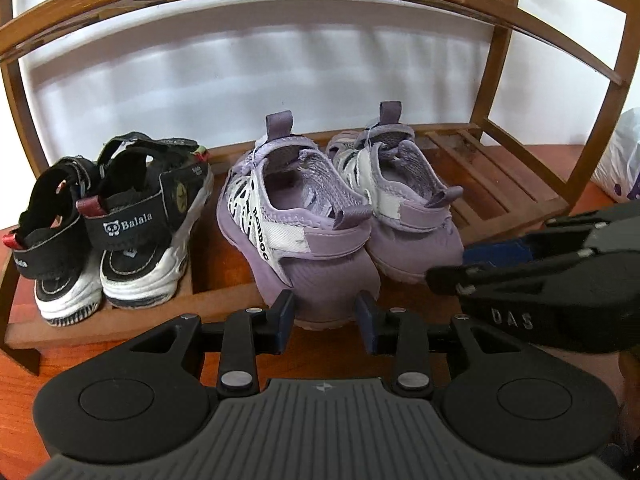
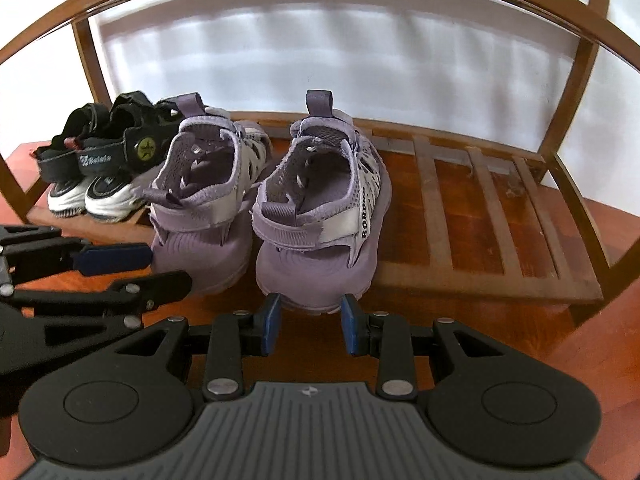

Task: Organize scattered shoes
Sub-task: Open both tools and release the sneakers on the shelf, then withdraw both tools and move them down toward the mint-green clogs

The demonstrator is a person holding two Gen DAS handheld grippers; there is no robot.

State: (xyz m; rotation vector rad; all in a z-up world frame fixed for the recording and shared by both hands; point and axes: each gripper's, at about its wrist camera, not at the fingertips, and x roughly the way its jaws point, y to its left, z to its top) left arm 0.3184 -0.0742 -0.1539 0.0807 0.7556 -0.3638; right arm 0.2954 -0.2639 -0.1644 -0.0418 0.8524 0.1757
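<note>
A low brown wooden shoe rack (image 1: 516, 184) with a slatted bottom shelf and a curved top rail stands on a reddish wooden floor (image 2: 600, 360) against a white wall (image 1: 280, 72). On the shelf, four shoes stand heels toward the cameras. A pair of lilac-and-white mesh sneakers occupies the middle: the left lilac sneaker (image 1: 296, 240) and the right lilac sneaker (image 2: 320, 208) stand side by side, almost touching, their heels overhanging the shelf's front edge. A pair of black strap sandals with white soles (image 1: 104, 232) stands at the shelf's left end, just beside the lilac pair; the slats at the right end are bare. A white plastic bag (image 1: 620, 156) lies on the floor beyond the rack's right post. The left claw (image 1: 326, 320) is parted about heel-wide, its blue pads flanking the left sneaker's heel without gripping it. The right claw (image 2: 310, 322) is likewise parted at the right sneaker's heel, holding nothing.
</note>
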